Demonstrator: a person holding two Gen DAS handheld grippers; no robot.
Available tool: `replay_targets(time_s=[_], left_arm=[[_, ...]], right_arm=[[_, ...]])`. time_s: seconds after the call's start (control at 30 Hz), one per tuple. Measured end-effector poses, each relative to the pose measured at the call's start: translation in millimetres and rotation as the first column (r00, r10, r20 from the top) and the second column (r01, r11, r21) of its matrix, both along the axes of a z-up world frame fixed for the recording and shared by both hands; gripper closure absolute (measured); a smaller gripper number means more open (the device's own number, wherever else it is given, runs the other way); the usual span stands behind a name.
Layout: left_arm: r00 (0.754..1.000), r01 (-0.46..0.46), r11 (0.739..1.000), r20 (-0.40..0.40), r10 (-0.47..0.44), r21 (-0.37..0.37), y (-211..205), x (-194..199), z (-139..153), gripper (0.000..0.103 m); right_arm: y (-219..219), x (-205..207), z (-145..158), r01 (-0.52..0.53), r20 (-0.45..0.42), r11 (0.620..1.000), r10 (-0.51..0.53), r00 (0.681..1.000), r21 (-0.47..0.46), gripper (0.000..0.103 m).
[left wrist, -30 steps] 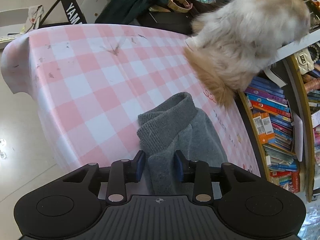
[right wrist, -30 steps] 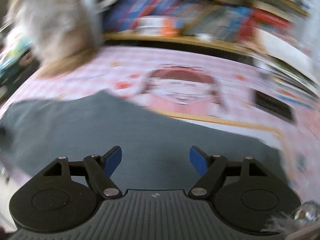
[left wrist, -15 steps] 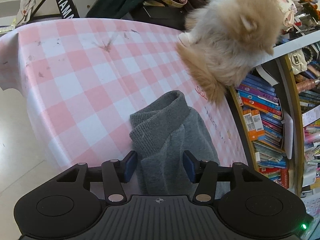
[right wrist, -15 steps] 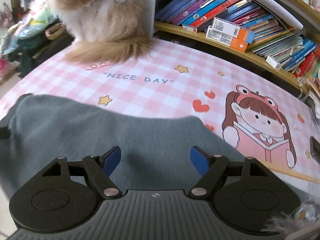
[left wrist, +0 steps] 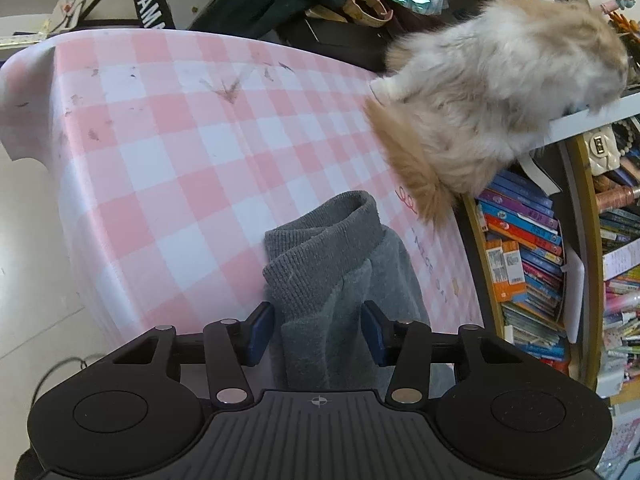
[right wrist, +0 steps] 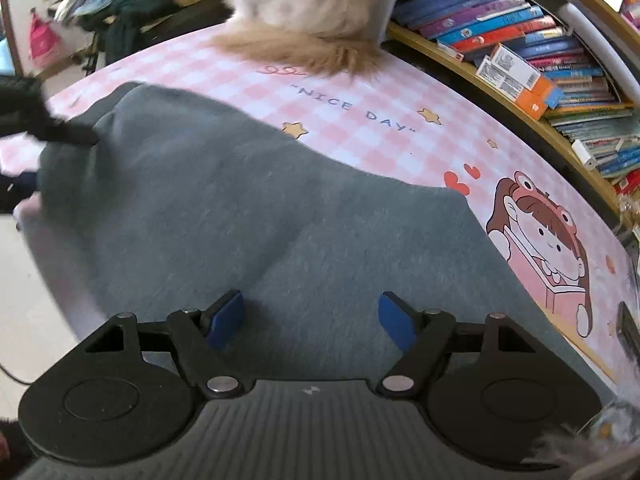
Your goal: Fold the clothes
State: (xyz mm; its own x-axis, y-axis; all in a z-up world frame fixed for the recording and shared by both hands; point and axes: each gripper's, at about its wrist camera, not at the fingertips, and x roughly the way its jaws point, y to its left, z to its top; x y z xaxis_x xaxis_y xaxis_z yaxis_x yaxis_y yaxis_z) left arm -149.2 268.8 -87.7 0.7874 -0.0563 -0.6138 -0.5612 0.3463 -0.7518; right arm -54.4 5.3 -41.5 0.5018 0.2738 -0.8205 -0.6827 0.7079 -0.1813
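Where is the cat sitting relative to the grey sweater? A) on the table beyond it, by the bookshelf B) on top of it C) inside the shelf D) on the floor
A: the cat sits on the checked tablecloth past the grey sweater, next to the bookshelf, not touching the sweater.

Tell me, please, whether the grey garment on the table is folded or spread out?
Partly folded, not flat: the grey garment is bunched, its ribbed hem doubled over itself between the open left gripper; the rest lies spread on the table.
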Motion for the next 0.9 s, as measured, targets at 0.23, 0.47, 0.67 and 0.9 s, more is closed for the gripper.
replay_targets(time_s=[0.23, 0.47, 0.67, 0.9], left_arm=[[1.0, -0.019, 1.0, -0.019, 0.019, 0.0, -7, 5, -4, 0.084], [0.982, 0.114, 0.966, 0.121, -0.145, 0.233, -38, 8, 54, 0.088], [0.907, 0.281, 0.785, 0.116, -0.406, 0.552, -94, 15, 107, 0.088], [0.818, 0.389, 0.579, 0.021, -0.575, 0.717, -159, 28, 139, 0.088]], right_arm=[[-4, -8, -12, -0.027, 0.001, 1.0, 0.027, 1.0, -0.015, 0.031], [-14, -3, -11, -0.003, -0.024, 0.999, 0.005, 1.0, 0.052, 0.031], [-47, 7, 8, 0.031, -0.076, 0.981, -0.017, 0.997, 0.191, 0.028], [-137, 37, 33, 0.316, -0.244, 0.862, -0.232, 0.941, 0.397, 0.028]])
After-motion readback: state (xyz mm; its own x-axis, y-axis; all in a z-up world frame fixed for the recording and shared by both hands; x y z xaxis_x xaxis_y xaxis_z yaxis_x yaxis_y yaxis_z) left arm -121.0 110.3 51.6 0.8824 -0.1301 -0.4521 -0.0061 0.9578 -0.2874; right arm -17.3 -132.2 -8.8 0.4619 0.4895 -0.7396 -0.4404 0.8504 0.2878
